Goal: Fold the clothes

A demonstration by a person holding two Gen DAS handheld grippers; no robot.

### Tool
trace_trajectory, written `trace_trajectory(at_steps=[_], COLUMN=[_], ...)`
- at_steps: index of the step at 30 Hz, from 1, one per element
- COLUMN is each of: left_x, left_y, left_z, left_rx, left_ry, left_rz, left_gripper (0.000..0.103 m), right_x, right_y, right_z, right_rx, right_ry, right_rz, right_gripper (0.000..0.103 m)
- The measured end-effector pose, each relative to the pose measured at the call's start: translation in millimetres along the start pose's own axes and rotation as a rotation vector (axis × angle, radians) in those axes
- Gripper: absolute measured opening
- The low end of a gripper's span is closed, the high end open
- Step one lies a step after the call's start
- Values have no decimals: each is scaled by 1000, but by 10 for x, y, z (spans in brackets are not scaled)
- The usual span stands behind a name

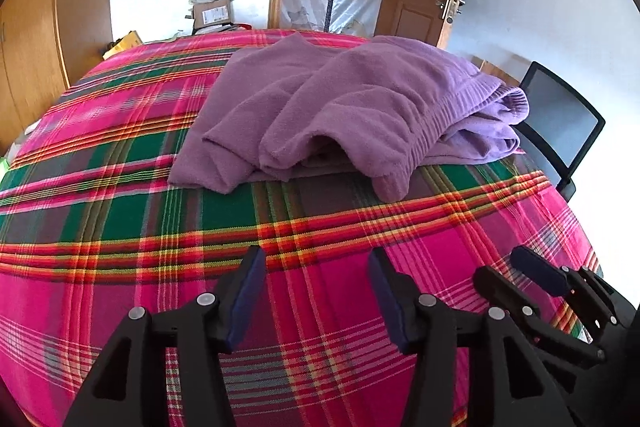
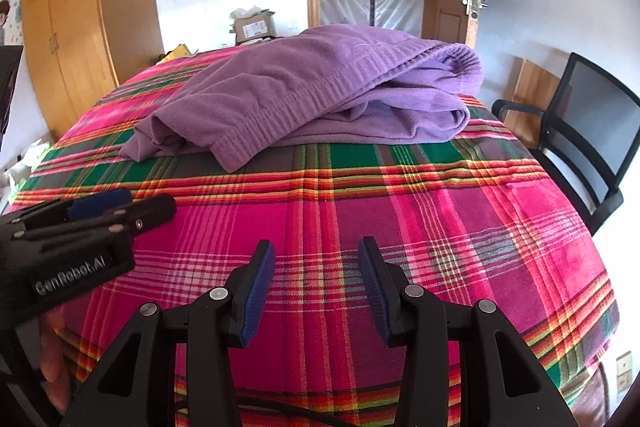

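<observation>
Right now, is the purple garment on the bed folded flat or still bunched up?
Bunched up: the purple fleece garment lies in a rumpled heap with loose overlapping layers on the plaid bedspread.

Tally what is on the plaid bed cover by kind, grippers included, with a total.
Purple fleece garment: 1, crumpled in a heap
Left gripper: 1, open, empty
Right gripper: 1, open, empty
Total: 3, all over the plaid bed cover

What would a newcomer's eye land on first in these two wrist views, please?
Probably the bright pink, green and red plaid cover filling most of each view. Next, the rumpled purple fleece garment heaped at its far side. Nearest the cameras, the left gripper and right gripper hover open and empty over the plaid.
</observation>
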State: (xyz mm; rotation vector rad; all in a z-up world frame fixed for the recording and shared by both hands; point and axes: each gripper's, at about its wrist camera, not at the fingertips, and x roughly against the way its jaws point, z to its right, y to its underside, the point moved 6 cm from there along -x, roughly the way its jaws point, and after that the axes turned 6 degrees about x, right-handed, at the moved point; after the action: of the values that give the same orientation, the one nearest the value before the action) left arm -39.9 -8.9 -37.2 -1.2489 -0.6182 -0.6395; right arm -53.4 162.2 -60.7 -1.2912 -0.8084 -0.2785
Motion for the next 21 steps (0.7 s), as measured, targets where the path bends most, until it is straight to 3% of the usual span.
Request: trace_trajectory(at_steps=[6,13,18,21], left_x=[-38,-60,-113,-43], left_y=[10,-126,-288,-436], left_z=[115,178,236,230], left_rx=[-78,-106,-81,-56], left_ry=[-67,-45,85,129], left_rz=[-20,-27,-150,-115], left_gripper=[54,54,53,52], right_x=[23,37,2,-35], right_y=[17,-55,-162,-275], right_z=[30,250,502,584], right_rx=[-2,-104,-257,-248], right_ry=[-40,-119,-195,-163], right_rz=[25,22,26,46], right_gripper=[46,45,46,46])
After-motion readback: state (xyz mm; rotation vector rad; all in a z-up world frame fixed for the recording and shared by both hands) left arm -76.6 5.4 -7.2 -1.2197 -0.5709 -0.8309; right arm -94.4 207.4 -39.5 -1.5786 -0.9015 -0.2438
